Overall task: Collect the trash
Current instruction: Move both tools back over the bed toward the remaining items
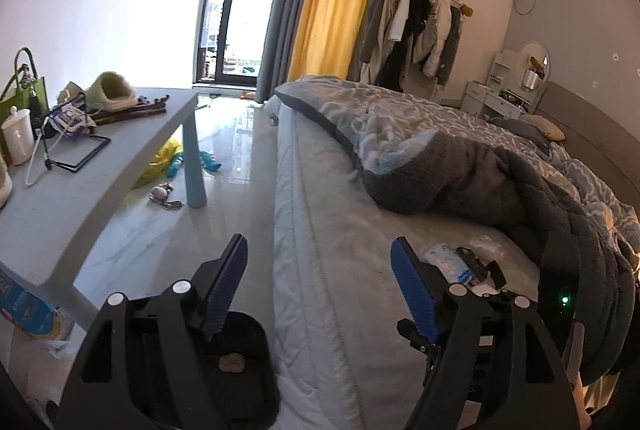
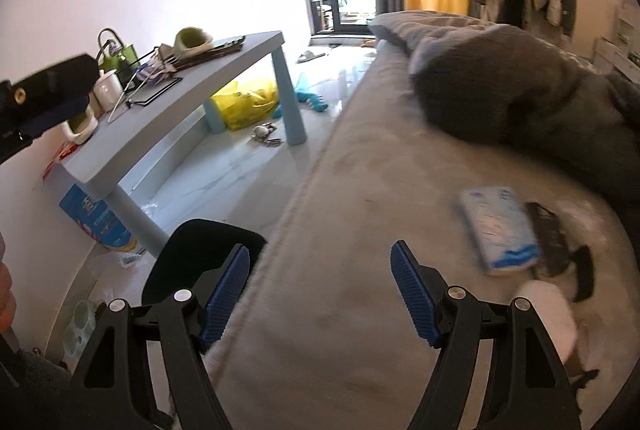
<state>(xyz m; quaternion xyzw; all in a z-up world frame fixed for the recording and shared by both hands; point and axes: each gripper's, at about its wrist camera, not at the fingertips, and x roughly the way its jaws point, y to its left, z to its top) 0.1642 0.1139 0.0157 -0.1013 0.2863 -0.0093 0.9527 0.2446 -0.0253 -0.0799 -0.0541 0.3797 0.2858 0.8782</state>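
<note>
At the far left a blue table (image 1: 120,166) stands against the wall, loaded with a green bag (image 1: 24,86), a white mug (image 1: 18,140) and a small black stand (image 1: 76,154); it reads as a dumping surface, not a place for trash. Under it lie a yellow plastic bag (image 2: 248,102) and a blue toy (image 2: 312,98) on the glossy floor, and a blue printed box (image 2: 98,220) leans by the near leg; its lettering is too blurred to read. Just beside the mattress edge sits a black bin (image 1: 236,358), mouth up, with one small brownish scrap at the bottom, so I judge it to be where collected bits are meant to go.

The left gripper (image 1: 320,290) hangs over the gap between bin and bed with its blue-padded jaws spread wide and nothing between them. The right gripper (image 2: 320,294) is likewise splayed and empty, aimed across the mattress (image 2: 360,230).

To the right, on the bare mattress near the rumpled grey duvet (image 1: 460,170), lies the likely trash: a blue-and-white packet (image 2: 500,230), flat and touching a black strap-like object (image 2: 552,242). Its print shows as blue marks only, illegible in this blur. A white rounded object (image 2: 552,314) sits just behind the right jaw; I cannot tell what it is
</note>
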